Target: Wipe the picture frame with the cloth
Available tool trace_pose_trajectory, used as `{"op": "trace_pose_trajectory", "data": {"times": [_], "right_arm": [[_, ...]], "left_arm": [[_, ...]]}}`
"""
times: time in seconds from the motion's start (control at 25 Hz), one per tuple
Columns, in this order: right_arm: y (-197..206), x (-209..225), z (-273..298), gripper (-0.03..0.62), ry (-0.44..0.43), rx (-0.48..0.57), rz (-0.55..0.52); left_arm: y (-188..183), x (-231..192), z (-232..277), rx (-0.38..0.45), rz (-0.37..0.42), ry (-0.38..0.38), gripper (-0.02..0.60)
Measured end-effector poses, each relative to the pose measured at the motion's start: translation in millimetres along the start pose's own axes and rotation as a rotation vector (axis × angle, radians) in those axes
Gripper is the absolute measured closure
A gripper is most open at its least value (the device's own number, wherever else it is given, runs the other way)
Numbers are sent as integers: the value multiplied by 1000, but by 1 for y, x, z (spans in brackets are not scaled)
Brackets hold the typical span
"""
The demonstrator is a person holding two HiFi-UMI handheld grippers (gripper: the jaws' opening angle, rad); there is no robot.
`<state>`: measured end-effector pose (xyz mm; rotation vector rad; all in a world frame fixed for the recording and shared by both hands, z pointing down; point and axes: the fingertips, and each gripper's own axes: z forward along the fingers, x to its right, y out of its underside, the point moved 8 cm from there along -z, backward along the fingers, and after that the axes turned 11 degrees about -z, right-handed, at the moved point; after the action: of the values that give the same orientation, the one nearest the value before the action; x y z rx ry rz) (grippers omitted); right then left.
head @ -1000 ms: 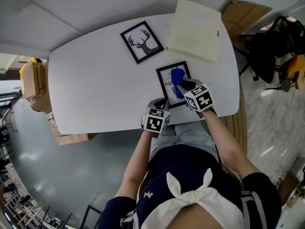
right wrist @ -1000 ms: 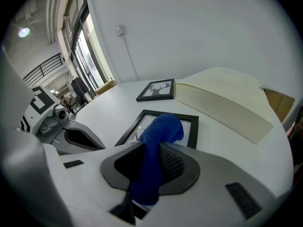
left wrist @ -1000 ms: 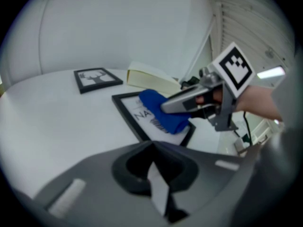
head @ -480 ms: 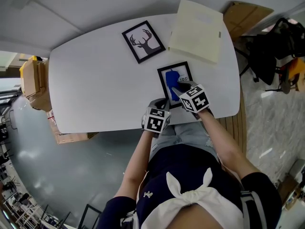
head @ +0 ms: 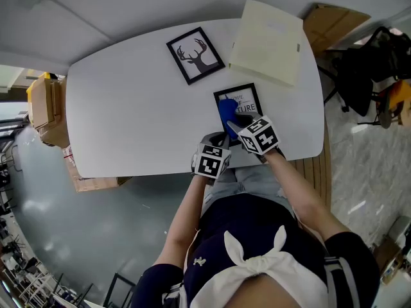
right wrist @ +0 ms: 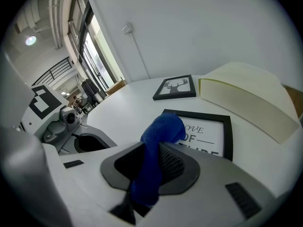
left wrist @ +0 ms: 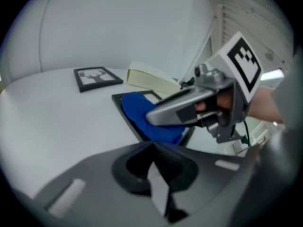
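A black picture frame with printed words lies near the table's front edge. My right gripper is shut on a blue cloth, which rests on the frame's left part. In the right gripper view the cloth sticks up from between the jaws over the frame. My left gripper is shut at the frame's near left corner. I cannot tell whether it touches it. In the left gripper view its jaws meet just short of the cloth and the right gripper.
A second black frame with a deer picture lies further back on the white table. A cream flat box sits at the back right. Cardboard boxes stand on the floor at the left, a chair with bags at the right.
My right gripper has slid the cloth from the frame's middle to its left side and drawn back toward me, uncovering the printed words. The left gripper has stayed put.
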<state>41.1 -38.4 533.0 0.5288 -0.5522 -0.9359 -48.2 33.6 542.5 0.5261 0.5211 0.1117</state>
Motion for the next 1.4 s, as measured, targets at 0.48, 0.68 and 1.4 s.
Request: {"op": "trace_pose_trajectory", "data": {"times": [0.48, 0.68, 1.4], "right_arm": [[-7, 2, 5, 511, 22, 8, -27], [-13, 8, 8, 511, 30, 2, -33], [-41, 27, 24, 511, 110, -1, -85]], "left_arm": [[-2, -2, 0, -11, -9, 11, 580], [-1, -2, 1, -21, -15, 15, 581], [-4, -1, 0, -33, -26, 39, 581]]}}
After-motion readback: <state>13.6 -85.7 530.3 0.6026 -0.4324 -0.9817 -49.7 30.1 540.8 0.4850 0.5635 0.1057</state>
